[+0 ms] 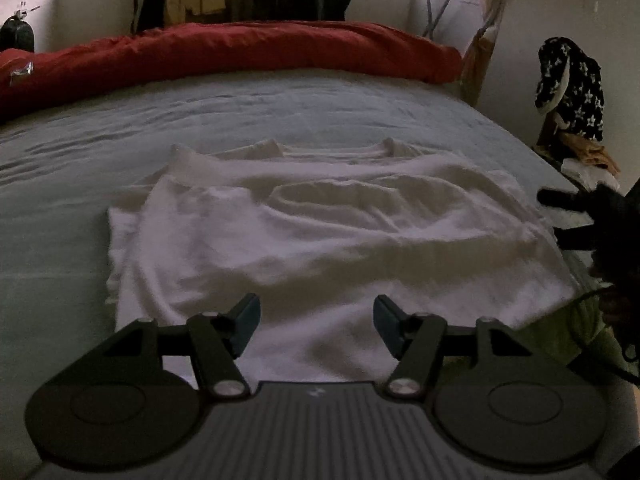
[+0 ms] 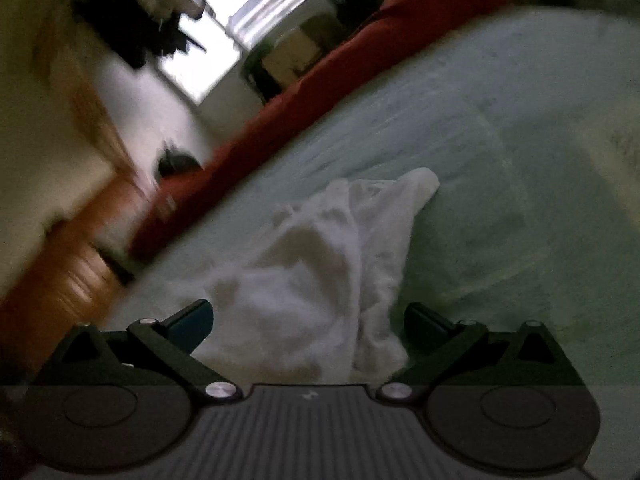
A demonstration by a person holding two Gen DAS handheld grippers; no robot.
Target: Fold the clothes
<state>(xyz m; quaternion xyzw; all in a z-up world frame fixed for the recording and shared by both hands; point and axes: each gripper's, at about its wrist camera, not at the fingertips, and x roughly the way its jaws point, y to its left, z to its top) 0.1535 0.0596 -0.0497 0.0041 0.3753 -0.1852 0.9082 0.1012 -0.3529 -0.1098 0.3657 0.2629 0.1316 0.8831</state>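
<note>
Both tongs spread wide, nothing pinched in either.

Left tongs [image 1: 316, 328] hang over the near hem of the white cotton T-shirt [image 1: 304, 232], which lies partly folded on the pale grey-green bed sheet [image 1: 80, 200]. Right tongs [image 2: 308, 328] sit over a bunched bit of it; that view's tilted and blurry. Rumpled red duvet [image 1: 240, 48] lies along the far side.

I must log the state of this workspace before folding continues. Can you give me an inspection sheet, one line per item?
Surface: bed with pale sheet, lightly wrinkled.
Job's things: white garment lying spread on the sheet, partly folded, creased.
Clutter: red duvet bunched along the far edge.
Grippers: left gripper open, above the garment's near hem; right gripper open over the garment's edge, view blurred.
Cables: thin dark cable near the right gripper.
Surroundings: windows, hanging clothes, star-patterned fabric at right.
</note>
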